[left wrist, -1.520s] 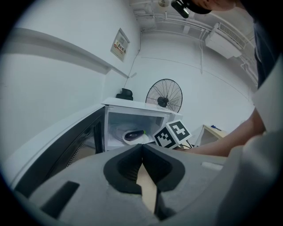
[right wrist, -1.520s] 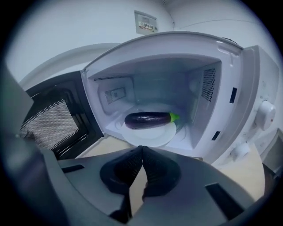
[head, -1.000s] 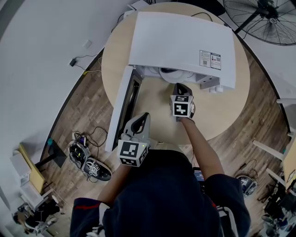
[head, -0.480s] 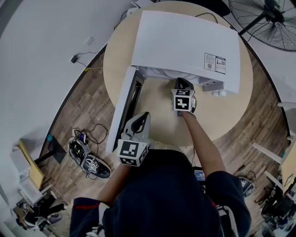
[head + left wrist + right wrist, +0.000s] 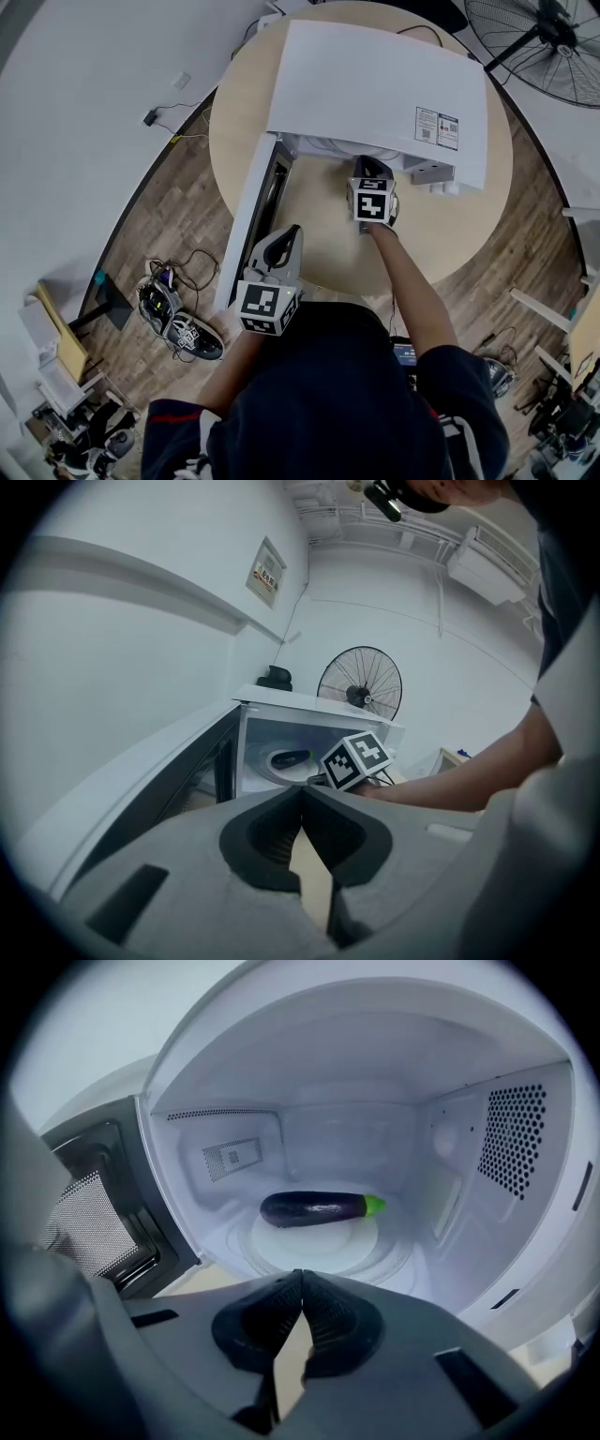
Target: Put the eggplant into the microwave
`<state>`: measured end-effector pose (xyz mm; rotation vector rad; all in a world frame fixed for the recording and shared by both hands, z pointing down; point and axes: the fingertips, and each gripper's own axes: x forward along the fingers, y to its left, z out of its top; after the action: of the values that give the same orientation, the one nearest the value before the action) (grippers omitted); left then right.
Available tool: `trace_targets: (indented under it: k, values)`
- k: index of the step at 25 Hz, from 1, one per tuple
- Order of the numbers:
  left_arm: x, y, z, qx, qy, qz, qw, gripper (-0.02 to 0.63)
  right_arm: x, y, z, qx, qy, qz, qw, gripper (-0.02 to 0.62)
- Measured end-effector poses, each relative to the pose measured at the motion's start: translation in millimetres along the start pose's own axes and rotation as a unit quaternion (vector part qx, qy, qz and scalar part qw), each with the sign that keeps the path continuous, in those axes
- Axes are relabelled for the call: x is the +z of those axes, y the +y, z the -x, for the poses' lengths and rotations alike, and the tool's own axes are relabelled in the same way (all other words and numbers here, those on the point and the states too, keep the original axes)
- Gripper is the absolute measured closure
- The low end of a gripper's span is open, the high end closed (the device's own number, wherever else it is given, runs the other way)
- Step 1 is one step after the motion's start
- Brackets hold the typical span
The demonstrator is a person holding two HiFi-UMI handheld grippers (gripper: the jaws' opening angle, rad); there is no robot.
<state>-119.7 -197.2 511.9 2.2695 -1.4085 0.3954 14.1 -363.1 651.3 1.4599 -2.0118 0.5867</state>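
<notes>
The microwave sits on a round counter, its door swung wide to the left. The eggplant lies on its side on the turntable inside, green stem to the right. The right gripper hovers at the cavity's mouth, apart from the eggplant, its 2 jaws pressed together on nothing. The left gripper hangs near the door's outer end, jaws likewise closed and empty. A fan stands beyond the counter. Cables and shoes lie on the floor to the left.

The head view gives only the microwave's white top, and the cavity is hidden beneath it. The right gripper view looks straight in at the eggplant. The left gripper view catches it as a small dark shape, with the right gripper's marker cube partly before the opening.
</notes>
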Motion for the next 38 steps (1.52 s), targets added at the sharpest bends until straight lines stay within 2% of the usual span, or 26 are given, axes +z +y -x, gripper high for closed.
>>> trace_targets:
  k: [10, 17, 28, 32, 38]
  values:
    - [13.6, -8.8, 6.1, -0.004, -0.028, -0.008, 0.9996, 0.589, 5.0, 15.3, 43.6, 0.038, -0.026, -0.001, 0.999, 0.583]
    - [33.5, -9.9, 12.6, -0.001, -0.054, -0.021, 0.9983, 0.589, 24.7, 23.8, 99.9, 0.073, -0.067, 0.005, 0.995, 0.584]
    - [65.3, -26.9, 12.7, -0.012, -0.101, -0.038, 0.9941, 0.589, 70.6, 26.6, 195.9, 0.107, -0.159, 0.002, 0.981, 0.584]
    - [83.3, -35.9, 13.8, -0.018, -0.122, -0.049, 0.9911, 0.589, 82.5, 23.0, 224.4, 0.107, -0.185, 0.0, 0.977, 0.584]
    - [104.5, -44.5, 14.2, -0.02, -0.139, -0.085, 0.9865, 0.589, 98.9, 17.3, 260.0, 0.105, -0.228, -0.007, 0.968, 0.584]
